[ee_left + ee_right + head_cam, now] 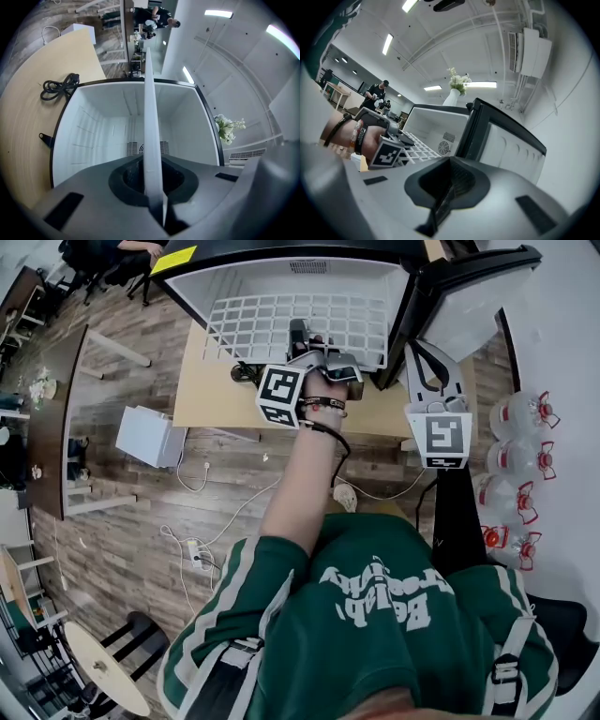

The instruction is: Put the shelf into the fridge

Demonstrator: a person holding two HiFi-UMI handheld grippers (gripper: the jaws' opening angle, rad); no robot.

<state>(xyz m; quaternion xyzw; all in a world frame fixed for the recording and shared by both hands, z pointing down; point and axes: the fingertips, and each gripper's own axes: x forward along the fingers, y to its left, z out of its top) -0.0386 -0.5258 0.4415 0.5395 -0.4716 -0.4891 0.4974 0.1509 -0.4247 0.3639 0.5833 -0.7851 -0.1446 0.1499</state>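
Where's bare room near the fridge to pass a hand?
Free: the white fridge cavity ahead of the white wire shelf, bare wall to wall. The light wooden tabletop left of it is bare apart from a coiled black cable. Crowded: the right side, where the open black-framed door and right gripper stand.

A pale beige wooden tabletop (202, 390) is carrying a black-framed white fridge (234, 282), which is sitting at the table's twelve o'clock side in the head view. A coiled black power cable (246, 373) is lying on the tabletop just beside the fridge's seven o'clock corner. The table is standing on a grey-brown plank floor (122, 512). A white box (150, 435) is resting there at the table's eight o'clock, and a white power strip (197, 554) is lying at five o'clock from that box.
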